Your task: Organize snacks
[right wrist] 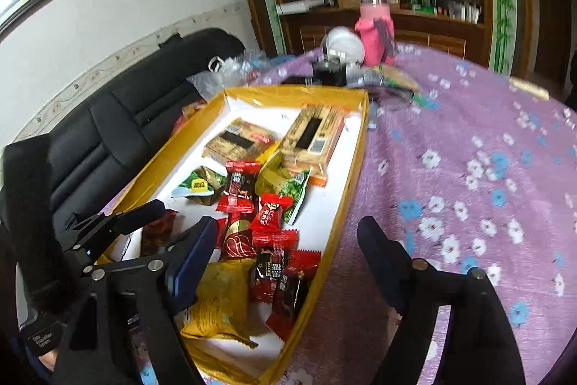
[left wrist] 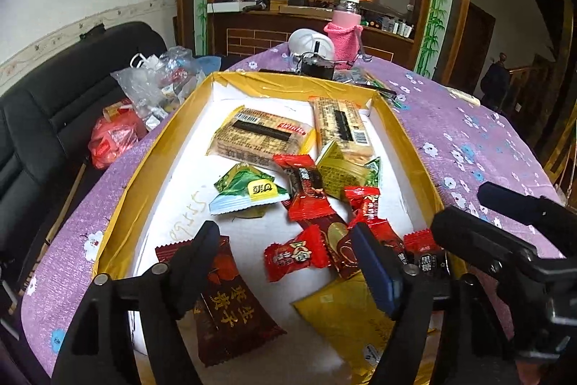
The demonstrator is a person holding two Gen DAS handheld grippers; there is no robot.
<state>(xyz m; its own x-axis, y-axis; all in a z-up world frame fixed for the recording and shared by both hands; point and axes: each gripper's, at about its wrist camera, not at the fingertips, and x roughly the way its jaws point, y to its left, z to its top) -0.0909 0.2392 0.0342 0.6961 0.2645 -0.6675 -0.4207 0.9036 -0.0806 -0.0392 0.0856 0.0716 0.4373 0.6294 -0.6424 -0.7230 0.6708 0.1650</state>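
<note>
A gold-rimmed box [left wrist: 158, 147] with a white floor lies on the table and holds the snacks. At its far end are two tan cracker packs [left wrist: 259, 136]. Green packets [left wrist: 249, 190] and several red candies [left wrist: 306, 183] fill the middle. My left gripper [left wrist: 288, 251] hangs open over the near end, with a red candy [left wrist: 295, 255] lying loose on the floor below the gap. A dark brown packet [left wrist: 230, 305] sits under its left finger. My right gripper [right wrist: 286, 249] is open above the box's near right wall [right wrist: 342, 211], over red and black candies [right wrist: 285, 276] and a gold packet [right wrist: 216, 309]. Neither holds anything.
A purple flowered cloth [right wrist: 468, 186] covers the table to the right of the box. Behind the box stand a pink bottle [left wrist: 342, 31], a white bowl [left wrist: 306, 42] and a dark cup [left wrist: 317, 65]. Plastic bags [left wrist: 155, 85] lie on a black sofa [left wrist: 54, 118] at left.
</note>
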